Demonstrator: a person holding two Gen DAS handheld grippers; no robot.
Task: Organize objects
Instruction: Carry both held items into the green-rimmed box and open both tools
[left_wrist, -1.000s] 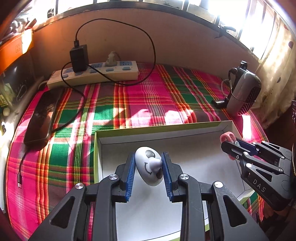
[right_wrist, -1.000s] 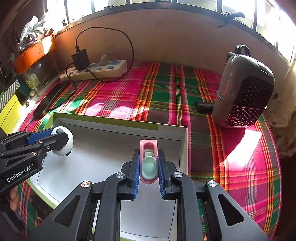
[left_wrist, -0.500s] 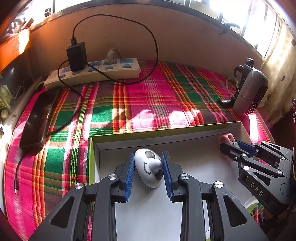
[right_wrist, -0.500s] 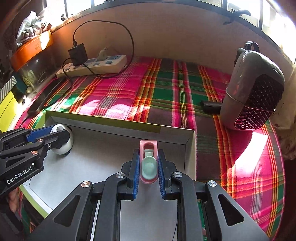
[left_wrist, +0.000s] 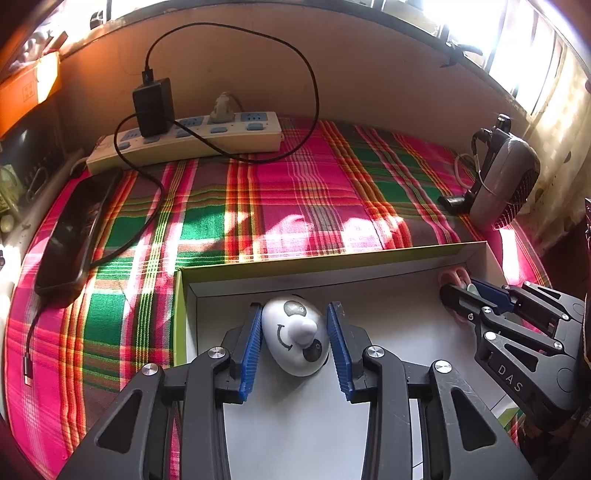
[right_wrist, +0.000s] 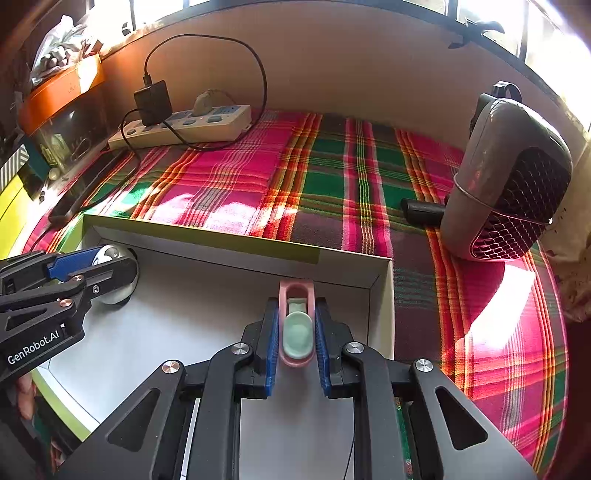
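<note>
The left tongs (left_wrist: 295, 345) stand parted around a white egg-shaped toy (left_wrist: 295, 334) with a smiling face; the blue pad on its left side lies against the shell, while a narrow gap shows beside the right pad, so the toy is not squeezed (it appears to rest on the box floor, though the contact underneath is hidden). It sits near the far left corner of the shallow white box (left_wrist: 369, 275) with a green rim, which lies on the plaid-covered table (left_wrist: 295, 192). The right tongs (right_wrist: 295, 332) are drawn in close and clamp a pink clip with a mint-green centre (right_wrist: 296, 325) from both sides, at the box's far right corner. Behind the box lie a power strip (left_wrist: 184, 138), a dark phone (left_wrist: 74, 229) and a grey fan heater (right_wrist: 506, 188).
</note>
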